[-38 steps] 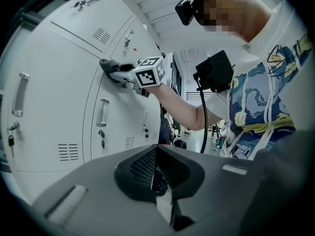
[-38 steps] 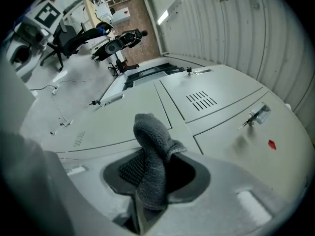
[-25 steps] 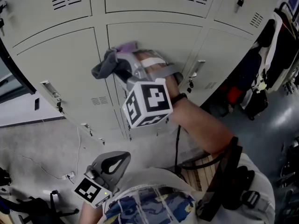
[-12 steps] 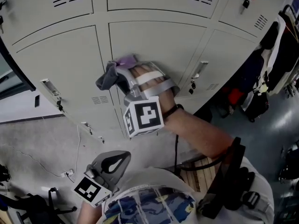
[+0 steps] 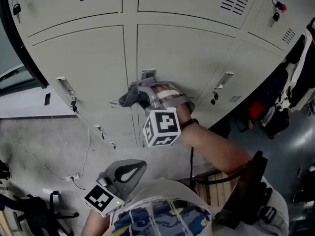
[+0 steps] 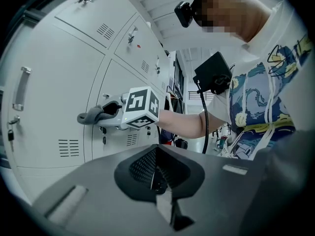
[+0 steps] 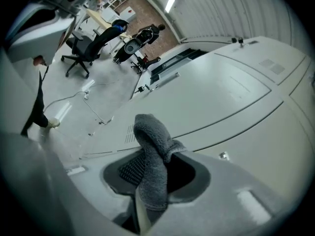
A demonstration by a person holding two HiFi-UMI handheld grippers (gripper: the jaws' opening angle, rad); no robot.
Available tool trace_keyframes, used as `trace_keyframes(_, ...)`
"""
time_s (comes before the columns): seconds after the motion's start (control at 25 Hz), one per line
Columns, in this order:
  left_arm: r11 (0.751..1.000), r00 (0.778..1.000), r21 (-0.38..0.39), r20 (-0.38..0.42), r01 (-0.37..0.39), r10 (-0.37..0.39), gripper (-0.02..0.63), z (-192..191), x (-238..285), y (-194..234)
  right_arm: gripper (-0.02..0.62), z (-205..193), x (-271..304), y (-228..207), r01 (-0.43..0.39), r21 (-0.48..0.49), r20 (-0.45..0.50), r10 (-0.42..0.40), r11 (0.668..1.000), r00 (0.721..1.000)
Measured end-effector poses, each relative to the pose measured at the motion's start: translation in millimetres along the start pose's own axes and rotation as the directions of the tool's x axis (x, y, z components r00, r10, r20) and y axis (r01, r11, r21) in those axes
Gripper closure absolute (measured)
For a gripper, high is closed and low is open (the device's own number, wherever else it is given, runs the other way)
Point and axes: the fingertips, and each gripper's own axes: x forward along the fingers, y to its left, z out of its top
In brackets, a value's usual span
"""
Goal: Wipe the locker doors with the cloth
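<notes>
Left claw point(image 6: 156, 181), nearest, was pressed together and empty. Right claw point(image 7: 147, 191) pinched the cloth point(image 7: 153, 146), which looked soft, light and floppy, best held at its bunched middle. It lay against the locker door point(image 5: 182, 58) near that door's lower left corner.

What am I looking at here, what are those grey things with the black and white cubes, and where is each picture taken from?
No robot here: a person holds a gripper, a clamp with two jaws, in each hand. The head view comes from a camera on the person's head, looking down; the other two come from cameras riding on each gripper. The right gripper is shut on a grey cloth and holds it up to a pale locker door. The left gripper hangs low by the person's body, jaws together, holding nothing. The patterned cube is part of the right gripper.
</notes>
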Motion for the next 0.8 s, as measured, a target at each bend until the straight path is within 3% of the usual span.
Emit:
trace_keyframes(0.08, 1.000, 1.000, -0.004, -0.003, 0.001, -0.001, 0.604, -1, 0, -1, 0.479, -2, 5, 8, -0.050, 0.029, 0.008, 0.050, 0.998, 0.999)
trace_keyframes(0.2, 1.000, 1.000, -0.008, -0.007, 0.003, -0.003, 0.604, -2, 0, -2, 0.479, -2, 5, 11, -0.063, 0.036, 0.032, 0.061, 0.997, 0.998)
trace_keyframes(0.48, 1.000, 1.000, -0.008, -0.013, 0.011, -0.011, 0.604, -3, 1, -3, 0.479, -2, -24, 9, 0.017, 0.055, 0.097, -0.023, 0.998, 0.995)
trace_keyframes(0.8, 0.999, 0.999, 0.000, -0.028, 0.037, -0.037, 0.604, -3, 9, -6, 0.479, -67, -25, 39, 0.006, 0.151, -0.006, -0.005, 0.989, 1.000)
